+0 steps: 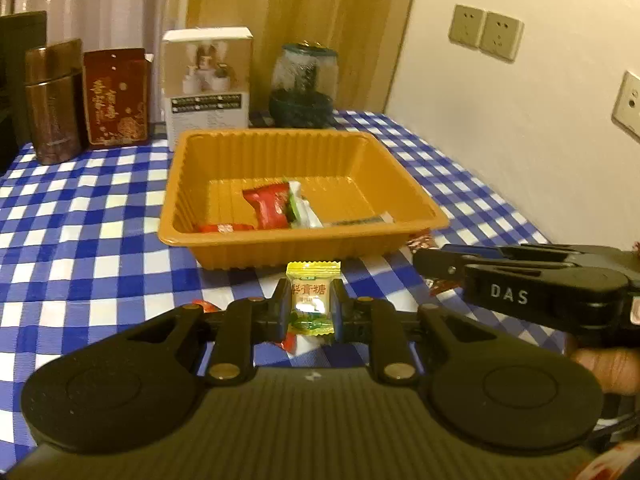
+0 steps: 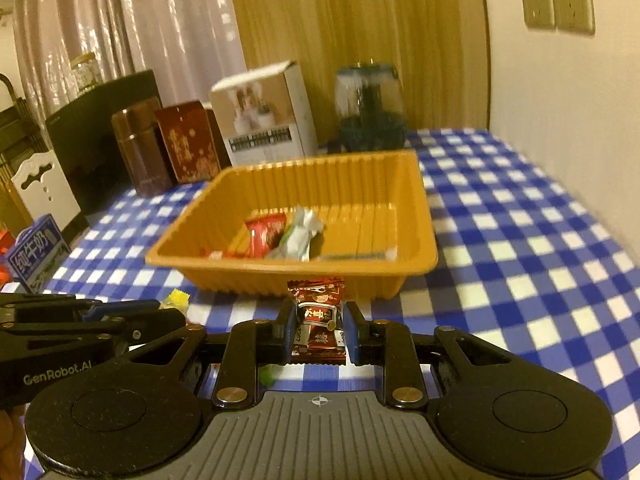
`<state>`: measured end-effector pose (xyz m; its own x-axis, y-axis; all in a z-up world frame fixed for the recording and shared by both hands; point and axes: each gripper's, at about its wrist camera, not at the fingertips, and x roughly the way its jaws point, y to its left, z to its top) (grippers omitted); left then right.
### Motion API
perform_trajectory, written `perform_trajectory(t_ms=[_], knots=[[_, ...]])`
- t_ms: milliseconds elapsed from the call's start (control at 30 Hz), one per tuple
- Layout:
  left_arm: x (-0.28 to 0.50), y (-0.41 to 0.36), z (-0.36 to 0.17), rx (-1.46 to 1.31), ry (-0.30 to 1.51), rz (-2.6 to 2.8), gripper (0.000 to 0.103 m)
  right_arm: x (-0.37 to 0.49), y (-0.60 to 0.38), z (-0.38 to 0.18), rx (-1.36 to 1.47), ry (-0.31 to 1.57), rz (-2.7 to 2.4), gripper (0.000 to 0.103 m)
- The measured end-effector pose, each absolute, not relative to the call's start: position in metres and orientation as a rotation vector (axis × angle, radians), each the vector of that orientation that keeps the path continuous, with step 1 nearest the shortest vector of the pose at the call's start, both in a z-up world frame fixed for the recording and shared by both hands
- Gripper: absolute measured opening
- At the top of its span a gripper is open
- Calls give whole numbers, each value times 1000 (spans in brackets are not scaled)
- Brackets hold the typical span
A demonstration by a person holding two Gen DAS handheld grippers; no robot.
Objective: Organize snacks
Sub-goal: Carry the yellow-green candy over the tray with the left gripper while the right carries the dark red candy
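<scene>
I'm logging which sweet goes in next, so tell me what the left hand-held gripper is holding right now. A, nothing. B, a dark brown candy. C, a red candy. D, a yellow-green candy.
D: the left hand-held gripper is shut on a yellow-green candy in front of the orange tray; the dark brown candy is in the right hand-held gripper.

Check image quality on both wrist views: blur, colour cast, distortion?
Left wrist: warm yellow cast, mostly sharp, print on the yellow candy in the left gripper legible; fisheye bends the wall. Right wrist: same cast, motion blur smears the orange tray and tablecloth; dark red candy in the right gripper stays sharper.
</scene>
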<state>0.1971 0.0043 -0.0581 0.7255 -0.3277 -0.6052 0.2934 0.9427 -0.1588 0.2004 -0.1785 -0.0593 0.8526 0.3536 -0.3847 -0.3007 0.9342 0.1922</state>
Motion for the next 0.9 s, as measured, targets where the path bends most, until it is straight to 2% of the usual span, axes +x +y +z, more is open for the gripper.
perform_trajectory(t_ms=[533, 900], knots=[[225, 14, -30, -90, 572, -266, 18, 221, -193, -35, 157, 327, 310, 26], [266, 5, -32, -75, 554, -237, 18, 246, -194, -24, 192, 313, 317, 26]])
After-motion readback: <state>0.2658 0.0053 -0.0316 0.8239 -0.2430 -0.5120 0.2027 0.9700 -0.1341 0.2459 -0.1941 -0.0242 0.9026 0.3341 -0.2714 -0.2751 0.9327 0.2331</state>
